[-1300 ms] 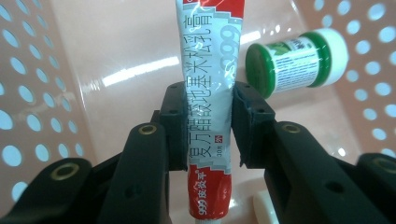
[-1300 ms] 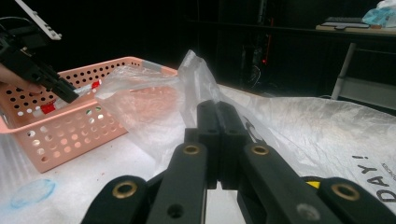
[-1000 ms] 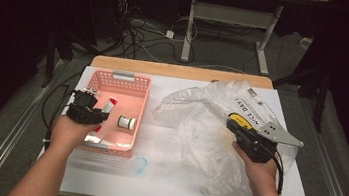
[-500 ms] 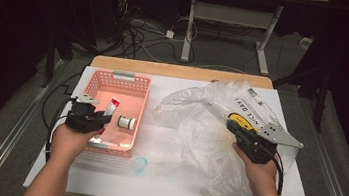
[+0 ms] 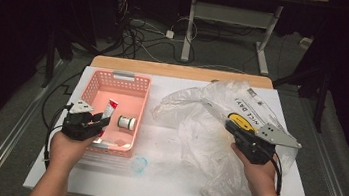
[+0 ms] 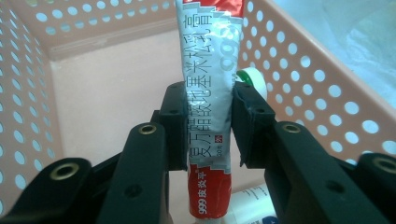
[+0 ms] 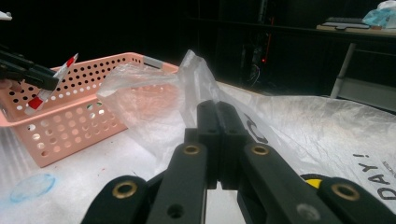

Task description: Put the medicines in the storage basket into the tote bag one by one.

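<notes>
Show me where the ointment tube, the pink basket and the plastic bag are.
ointment tube [image 6: 211, 116]: left gripper view, on its silver printed middle between the claw's pads.
pink basket [image 5: 92, 86]: high view, on its left perforated wall.
plastic bag [image 5: 198, 131]: high view, on its crumpled clear middle.

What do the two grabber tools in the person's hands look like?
Both are black. The left gripper and right gripper each carry a grey three-cornered plate on top and trail a black cable. Up close, the two jaws have brass-coloured rivets and boxy black pads. The forearms are bare, no sleeves.
</notes>
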The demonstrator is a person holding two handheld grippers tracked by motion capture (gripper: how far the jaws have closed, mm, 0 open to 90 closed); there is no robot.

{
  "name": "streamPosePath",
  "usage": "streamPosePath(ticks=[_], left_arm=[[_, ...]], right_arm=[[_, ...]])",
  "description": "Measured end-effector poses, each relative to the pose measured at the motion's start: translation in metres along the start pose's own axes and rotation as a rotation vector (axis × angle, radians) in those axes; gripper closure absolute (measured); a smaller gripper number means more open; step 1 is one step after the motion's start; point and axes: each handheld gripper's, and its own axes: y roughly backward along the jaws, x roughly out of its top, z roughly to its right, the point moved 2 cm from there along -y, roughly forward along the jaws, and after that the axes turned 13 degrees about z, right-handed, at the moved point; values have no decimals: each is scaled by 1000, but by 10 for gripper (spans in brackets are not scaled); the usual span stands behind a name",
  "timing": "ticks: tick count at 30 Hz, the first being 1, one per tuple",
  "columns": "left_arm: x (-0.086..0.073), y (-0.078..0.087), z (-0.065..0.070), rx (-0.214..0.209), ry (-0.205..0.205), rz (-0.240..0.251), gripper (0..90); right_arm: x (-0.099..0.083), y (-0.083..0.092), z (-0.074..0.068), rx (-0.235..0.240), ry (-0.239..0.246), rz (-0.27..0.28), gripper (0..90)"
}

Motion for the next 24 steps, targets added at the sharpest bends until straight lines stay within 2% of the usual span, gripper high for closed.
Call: streamPosePath(ticks=[4,9,13,16,24], left_arm=[[0,3,0,-25,29,51,669],[3,8,8,-40,23,96,670],[5,9,15,-51,6,110,670],[7,11,18,-66,15,127,670],[12,13,32,-99,8,144,670]], right_arm=[[1,1,0,1,0,6,900],[2,2,0,1,-5,9,900],[2,3,0,3,-5,11,900],[2,3,0,4,-5,10,900],[3,3,-1,6,-2,13,900]])
